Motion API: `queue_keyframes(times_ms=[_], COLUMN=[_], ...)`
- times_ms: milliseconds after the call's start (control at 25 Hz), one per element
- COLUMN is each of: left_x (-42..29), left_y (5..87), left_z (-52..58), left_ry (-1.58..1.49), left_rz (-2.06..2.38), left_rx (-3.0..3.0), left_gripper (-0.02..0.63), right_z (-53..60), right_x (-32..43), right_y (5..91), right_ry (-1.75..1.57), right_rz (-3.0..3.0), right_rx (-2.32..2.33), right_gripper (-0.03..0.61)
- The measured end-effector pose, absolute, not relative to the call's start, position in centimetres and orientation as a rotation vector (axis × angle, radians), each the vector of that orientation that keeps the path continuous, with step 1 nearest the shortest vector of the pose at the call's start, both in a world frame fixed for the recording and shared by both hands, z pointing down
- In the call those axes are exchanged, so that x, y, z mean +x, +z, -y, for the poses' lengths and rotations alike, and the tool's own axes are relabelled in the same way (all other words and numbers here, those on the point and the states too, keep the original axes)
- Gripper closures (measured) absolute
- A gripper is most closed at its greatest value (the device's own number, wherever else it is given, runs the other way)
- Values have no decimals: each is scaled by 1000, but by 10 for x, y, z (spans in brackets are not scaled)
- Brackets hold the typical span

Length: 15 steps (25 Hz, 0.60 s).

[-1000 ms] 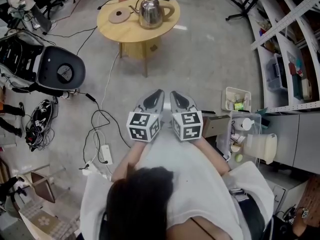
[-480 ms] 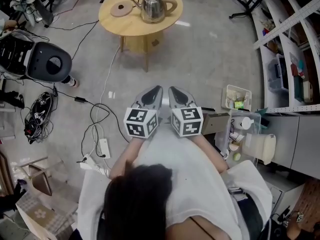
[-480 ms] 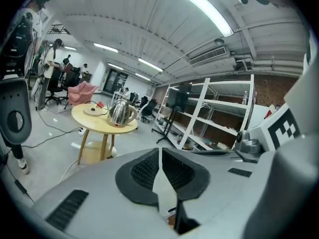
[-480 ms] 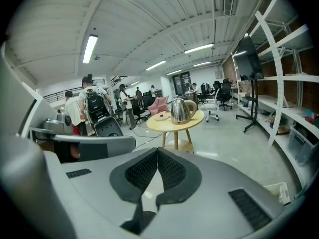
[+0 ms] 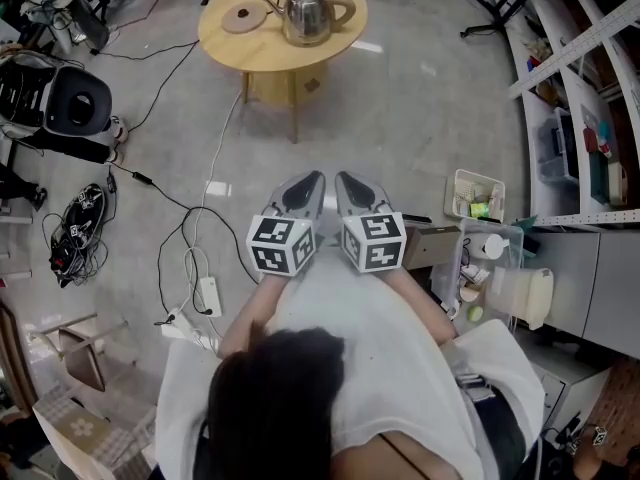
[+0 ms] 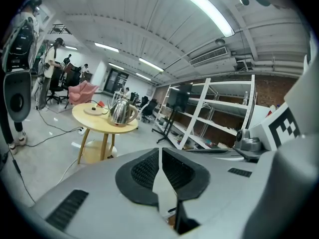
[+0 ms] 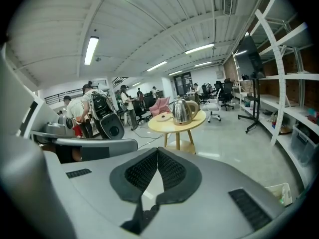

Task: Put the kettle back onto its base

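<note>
A steel kettle (image 5: 305,13) with a pale handle stands on a round wooden table (image 5: 280,48) far ahead of me. Its flat round base (image 5: 242,18) lies to the kettle's left on the same table, cord attached. The kettle (image 6: 121,112) and base (image 6: 92,111) also show in the left gripper view, and the kettle (image 7: 182,111) in the right gripper view. My left gripper (image 5: 317,176) and right gripper (image 5: 342,176) are held side by side close to my body, well short of the table. Both are shut with nothing between the jaws.
Cables and a white power strip (image 5: 210,296) lie on the floor at the left. A black wheeled machine (image 5: 60,103) stands further left. White shelving (image 5: 580,58) and storage bins (image 5: 473,198) line the right side. People stand far off in the hall (image 7: 82,108).
The head view has tilted so the table sits higher in the picture. The black wheeled machine at the left has moved further left. Both grippers have stayed put and shut.
</note>
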<state>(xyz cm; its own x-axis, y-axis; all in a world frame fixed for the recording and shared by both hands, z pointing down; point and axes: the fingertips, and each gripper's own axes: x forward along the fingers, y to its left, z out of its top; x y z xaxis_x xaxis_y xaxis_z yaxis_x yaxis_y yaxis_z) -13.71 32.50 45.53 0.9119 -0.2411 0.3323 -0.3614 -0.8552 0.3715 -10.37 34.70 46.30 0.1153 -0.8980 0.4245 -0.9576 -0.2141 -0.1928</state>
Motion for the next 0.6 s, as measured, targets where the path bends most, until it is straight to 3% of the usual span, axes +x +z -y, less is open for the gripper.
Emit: queue_keyframes(times_ms=[600], left_x=[-122], left_y=[464], left_z=[-296], left_ry=[389], left_rz=[424], left_rx=[2628], left_gripper=[571], right_z=[-322], right_x=[-91], right_y=[470], right_ry=[706], right_rz=[1864], right_rx=[2240], right_gripper=[552])
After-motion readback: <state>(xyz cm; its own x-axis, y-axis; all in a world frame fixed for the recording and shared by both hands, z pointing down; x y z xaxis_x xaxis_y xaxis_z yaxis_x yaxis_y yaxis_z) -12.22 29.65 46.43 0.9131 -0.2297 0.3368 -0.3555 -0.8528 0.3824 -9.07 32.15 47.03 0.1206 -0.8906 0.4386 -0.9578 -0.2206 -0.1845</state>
